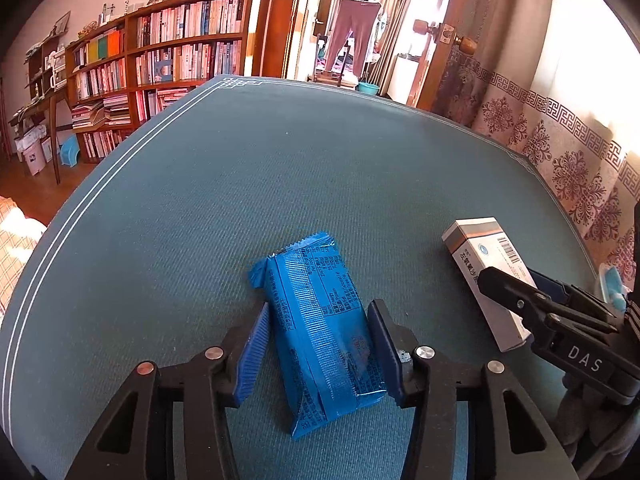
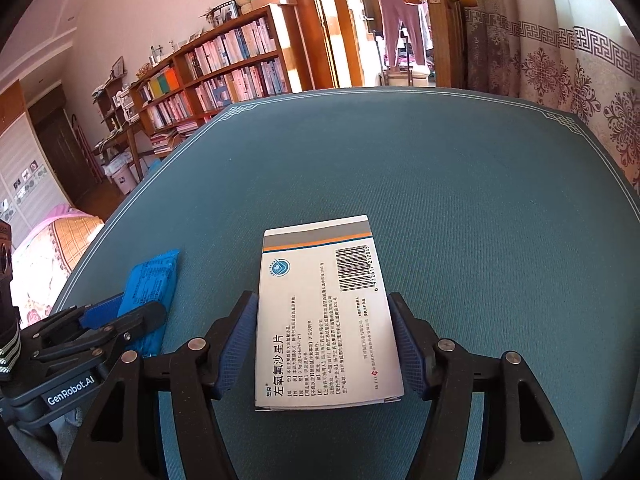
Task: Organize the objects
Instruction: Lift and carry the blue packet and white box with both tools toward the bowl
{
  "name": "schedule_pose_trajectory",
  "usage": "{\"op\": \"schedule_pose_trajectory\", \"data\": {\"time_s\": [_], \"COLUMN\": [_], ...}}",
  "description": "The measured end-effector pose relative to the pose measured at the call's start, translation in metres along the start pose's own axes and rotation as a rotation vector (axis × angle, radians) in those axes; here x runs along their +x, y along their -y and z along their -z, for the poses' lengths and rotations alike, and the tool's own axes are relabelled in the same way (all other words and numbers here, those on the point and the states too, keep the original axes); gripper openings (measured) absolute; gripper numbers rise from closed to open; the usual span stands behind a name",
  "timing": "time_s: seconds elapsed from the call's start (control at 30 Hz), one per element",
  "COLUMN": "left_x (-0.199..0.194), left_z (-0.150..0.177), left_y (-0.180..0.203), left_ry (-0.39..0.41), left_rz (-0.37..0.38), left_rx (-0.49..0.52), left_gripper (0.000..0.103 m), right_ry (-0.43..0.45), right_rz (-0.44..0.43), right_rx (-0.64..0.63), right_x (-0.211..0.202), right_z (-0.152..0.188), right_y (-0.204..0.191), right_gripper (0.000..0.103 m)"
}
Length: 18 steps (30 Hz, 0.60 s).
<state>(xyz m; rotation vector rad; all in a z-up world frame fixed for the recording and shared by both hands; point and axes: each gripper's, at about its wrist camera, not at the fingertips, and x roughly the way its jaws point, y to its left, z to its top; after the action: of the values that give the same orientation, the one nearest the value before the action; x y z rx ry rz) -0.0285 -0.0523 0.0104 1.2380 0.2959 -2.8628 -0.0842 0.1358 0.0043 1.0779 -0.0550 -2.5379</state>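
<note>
Your blue packet lies on the teal mat at lower centre of the left wrist view, long axis running up the frame and tilted a little leftward. Your left gripper straddles it: the right pad sits against the packet's edge, and the left pad is at or just off its other edge, so the fingers stand narrow around it. Whether they truly press it you cannot tell from this view. In the right wrist view the same packet shows at lower left with the left gripper's fingers over it.

Your white box lies flat on the mat at lower centre of the right wrist view, print and barcode facing up. Your right gripper has a finger along each long side, both blue pads at the box's edges, opened about the box's width. The pads look to be touching it. In the left wrist view the box sits at the right edge, with the right gripper over its near end.

The box and packet lie apart, side by side. A bookshelf fills the upper left.
</note>
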Motion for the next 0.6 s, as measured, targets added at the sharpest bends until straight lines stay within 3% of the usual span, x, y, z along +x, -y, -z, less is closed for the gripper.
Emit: {"op": "schedule_pose_trajectory", "data": {"time_s": [0.17, 0.6], "left_x": [-0.005, -0.011], "left_z": [0.0, 0.0], "left_y": [0.001, 0.004], "left_ry": [0.018, 0.033], "left_rz": [0.023, 0.088], "left_rx": [0.008, 0.016], "left_gripper": [0.045, 0.043], "right_ry": [0.014, 0.047], "right_rz": [-0.006, 0.01], "right_rx": [0.03, 0.105], "right_x": [-0.014, -0.052], "right_z": [0.01, 0.029], "right_y": [0.004, 0.022], "right_gripper": [0.066, 0.066]}}
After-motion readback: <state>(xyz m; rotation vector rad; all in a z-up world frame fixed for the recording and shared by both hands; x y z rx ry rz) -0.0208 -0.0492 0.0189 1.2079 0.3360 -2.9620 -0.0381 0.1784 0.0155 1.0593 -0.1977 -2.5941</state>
